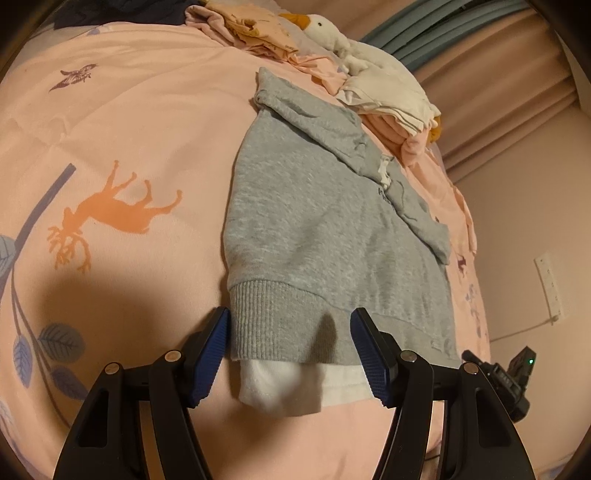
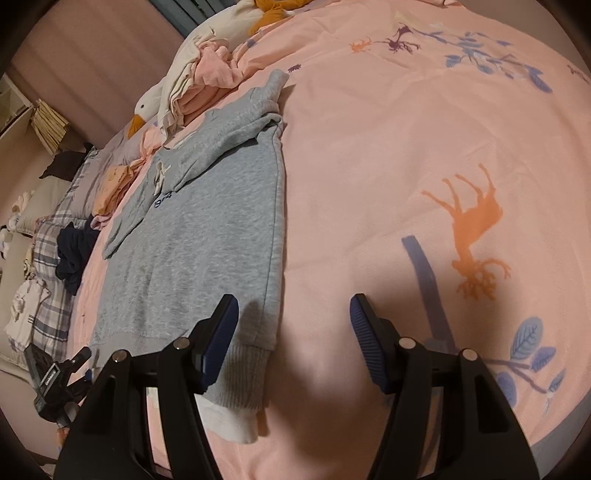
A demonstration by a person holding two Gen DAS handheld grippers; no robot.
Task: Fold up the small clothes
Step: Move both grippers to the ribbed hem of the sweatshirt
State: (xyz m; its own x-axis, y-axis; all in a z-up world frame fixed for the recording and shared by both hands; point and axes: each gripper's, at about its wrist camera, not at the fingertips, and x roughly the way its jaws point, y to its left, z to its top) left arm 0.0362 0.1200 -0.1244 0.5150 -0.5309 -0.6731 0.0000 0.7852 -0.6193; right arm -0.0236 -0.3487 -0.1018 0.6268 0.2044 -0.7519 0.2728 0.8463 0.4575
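Observation:
A small grey hooded sweatshirt [image 1: 314,221] lies flat on the pink bedspread, sleeves folded in over the body, its ribbed hem and white under-hem [image 1: 295,387] nearest me. My left gripper [image 1: 290,354] is open, its blue pads either side of the hem's near left corner, just above it. In the right wrist view the sweatshirt [image 2: 207,236] lies to the left. My right gripper [image 2: 293,343] is open and empty, its left finger [image 2: 218,339] over the hem's corner, its right finger over bare bedspread. The other gripper shows at the edge of each view [image 1: 509,380] [image 2: 55,380].
The pink bedspread [image 1: 129,129] has deer and leaf prints. A pile of pink and cream clothes [image 1: 388,99] with a goose plush toy [image 1: 325,29] lies beyond the sweatshirt. Dark clothes [image 2: 74,254] and plaid pillows [image 2: 51,302] sit at the bed's head. A wall lies right.

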